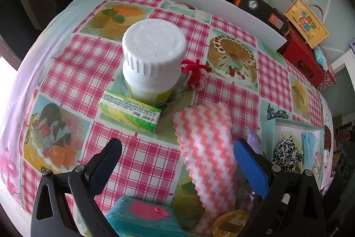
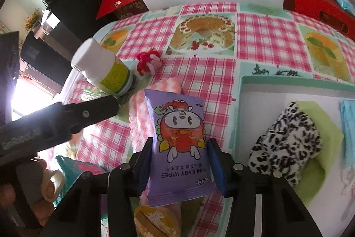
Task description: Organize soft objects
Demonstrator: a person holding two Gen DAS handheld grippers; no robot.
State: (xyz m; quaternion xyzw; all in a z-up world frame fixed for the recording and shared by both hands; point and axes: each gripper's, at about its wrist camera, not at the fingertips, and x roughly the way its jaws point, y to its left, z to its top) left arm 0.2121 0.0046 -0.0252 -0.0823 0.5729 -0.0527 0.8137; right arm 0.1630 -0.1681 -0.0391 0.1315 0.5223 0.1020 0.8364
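Right gripper [image 2: 180,161] pinches purple wipes pack [image 2: 177,143] beside the tray [image 2: 288,86]; left gripper [image 1: 177,163] spread above the striped cloth [image 1: 206,148].

"mini baby wipes" upside down on purple wipes pack [image 2: 179,143]

Purple baby wipes pack [image 2: 179,143] upright between the right claw's [image 2: 180,164] pads, pink-and-white wavy cloth [image 1: 206,148] flat on the tabletop, leopard-print soft piece [image 2: 286,143] lying in the white box [image 2: 288,90]
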